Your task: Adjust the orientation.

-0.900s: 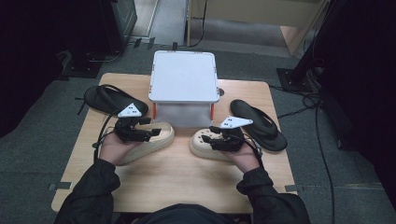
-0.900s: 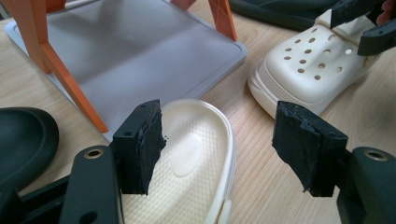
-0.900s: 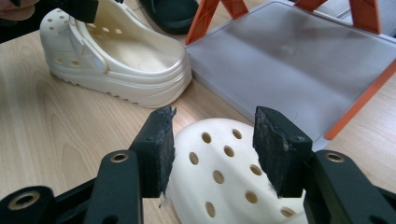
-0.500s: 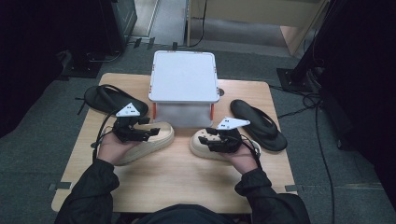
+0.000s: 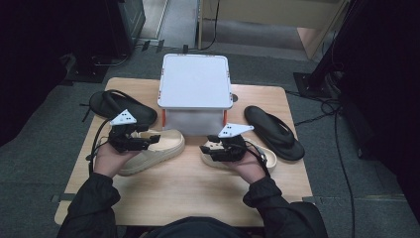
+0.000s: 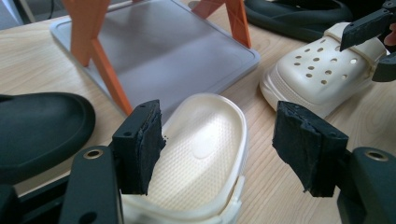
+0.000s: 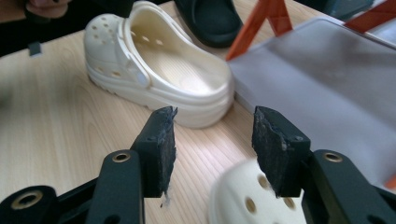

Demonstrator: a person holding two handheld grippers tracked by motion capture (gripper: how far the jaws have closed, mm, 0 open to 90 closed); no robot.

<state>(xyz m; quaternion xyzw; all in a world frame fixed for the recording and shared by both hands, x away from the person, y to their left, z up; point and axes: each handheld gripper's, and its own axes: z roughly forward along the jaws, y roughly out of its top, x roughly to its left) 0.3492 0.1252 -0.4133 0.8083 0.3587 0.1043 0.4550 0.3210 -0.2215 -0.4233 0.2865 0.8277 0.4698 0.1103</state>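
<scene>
Two cream clogs lie on the wooden table [image 5: 188,198] in front of a grey rack [image 5: 194,82] with orange legs. My left gripper [image 5: 154,140] hovers open over the heel of the left clog [image 5: 163,151]; in the left gripper view that heel [image 6: 205,149] sits below and between the gripper's [image 6: 219,140] spread black pads. My right gripper [image 5: 206,150] is open above the toe of the right clog [image 5: 262,159]; the perforated toe [image 7: 243,200] shows under the gripper [image 7: 212,140]. Neither pair of pads touches a shoe.
A black sandal [image 5: 116,105] lies at the table's left, beside the left hand. Another black sandal [image 5: 275,131] lies at the right. The rack's lower shelf [image 6: 163,46] is bare, just beyond both clogs. Dark floor and cables surround the table.
Both hands have drifted slightly to the left over their clogs. The jaws stay spread and the shoes have not moved.
</scene>
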